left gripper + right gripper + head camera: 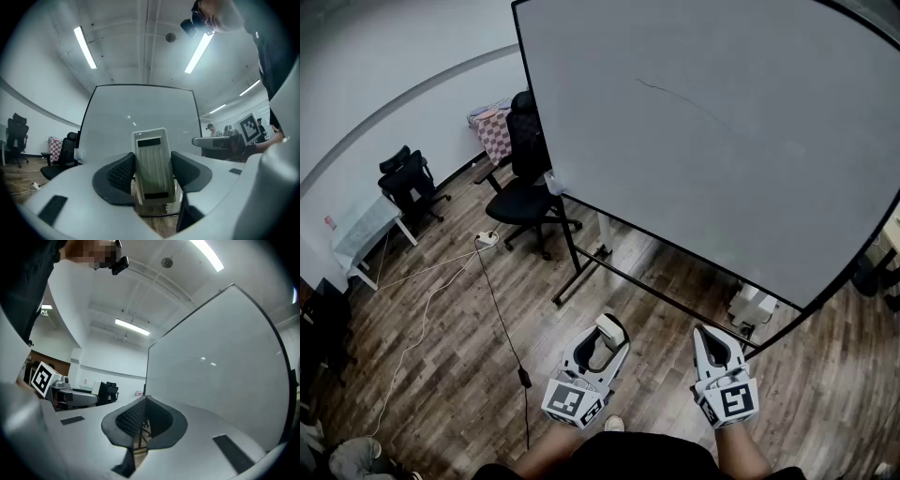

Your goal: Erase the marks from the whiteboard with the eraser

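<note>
- Standing before the whiteboard (722, 141), a person holds a gripper in each hand, both low down and well short of the board.
- The left gripper (606, 336) is clamped on the eraser (152, 164), a pale ribbed block with a dark strip near each end. One jaw presses on each of its long sides, and its far end sticks out past the jaws towards the board.
- The right gripper (709, 339) has its jaws together at the tips, with nothing between them. Only floor and the board's stand show through the small gap behind the tips.
- The two grippers sit side by side, apart from each other. Each has its marker cube nearest the person.
- The eraser is not touching the board.
- A thin, faint mark (675, 94) runs slantwise across the upper middle of the board. The rest of the board looks plain white from here.
- The board rests in a black frame on legs, on a wood floor (441, 375).
- A black office chair (525, 183) stands just beside the board's left edge.
- A checked cloth (494, 129) lies behind the chair, by the wall.
- Farther left are a second black chair (408, 178) and a small worktop (358, 234) under a pale cover.
- A white cable (412, 337) and a dark one trail over the floor from a power strip (487, 239) near the chair.
</note>
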The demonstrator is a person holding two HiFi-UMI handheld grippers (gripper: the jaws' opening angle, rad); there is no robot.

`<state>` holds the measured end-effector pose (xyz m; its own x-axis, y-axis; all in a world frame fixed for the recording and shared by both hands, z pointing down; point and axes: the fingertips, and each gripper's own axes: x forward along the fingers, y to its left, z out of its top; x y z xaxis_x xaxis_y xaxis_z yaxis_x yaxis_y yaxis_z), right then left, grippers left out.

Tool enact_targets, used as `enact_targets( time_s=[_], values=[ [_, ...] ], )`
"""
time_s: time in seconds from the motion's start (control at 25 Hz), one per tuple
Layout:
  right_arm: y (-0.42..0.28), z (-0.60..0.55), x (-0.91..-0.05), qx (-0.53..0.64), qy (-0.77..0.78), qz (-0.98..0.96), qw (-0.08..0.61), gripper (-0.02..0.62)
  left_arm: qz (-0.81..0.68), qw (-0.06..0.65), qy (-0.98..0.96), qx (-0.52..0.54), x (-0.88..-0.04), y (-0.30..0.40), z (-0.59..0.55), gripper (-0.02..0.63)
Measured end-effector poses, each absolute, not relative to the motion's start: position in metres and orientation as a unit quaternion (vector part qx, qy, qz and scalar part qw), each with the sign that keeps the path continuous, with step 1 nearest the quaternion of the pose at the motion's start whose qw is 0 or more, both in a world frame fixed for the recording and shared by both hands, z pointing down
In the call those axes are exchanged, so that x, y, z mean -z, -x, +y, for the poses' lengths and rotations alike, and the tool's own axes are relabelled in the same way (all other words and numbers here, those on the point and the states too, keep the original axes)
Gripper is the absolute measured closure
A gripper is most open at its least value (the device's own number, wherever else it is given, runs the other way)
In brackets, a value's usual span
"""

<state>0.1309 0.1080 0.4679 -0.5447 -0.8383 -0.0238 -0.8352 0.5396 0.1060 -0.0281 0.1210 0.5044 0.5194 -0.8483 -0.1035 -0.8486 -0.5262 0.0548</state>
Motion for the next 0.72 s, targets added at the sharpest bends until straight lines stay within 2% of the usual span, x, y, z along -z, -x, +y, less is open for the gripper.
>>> enact_targets(
  time_s=[0.72],
  values=[
    [-0.095,0.077,-0.479,0.050,-0.488,-0.871,0.013,0.575,0.474,0.004,0.879,-0.043,-0.517,0.060,0.098,0.344]
  ],
)
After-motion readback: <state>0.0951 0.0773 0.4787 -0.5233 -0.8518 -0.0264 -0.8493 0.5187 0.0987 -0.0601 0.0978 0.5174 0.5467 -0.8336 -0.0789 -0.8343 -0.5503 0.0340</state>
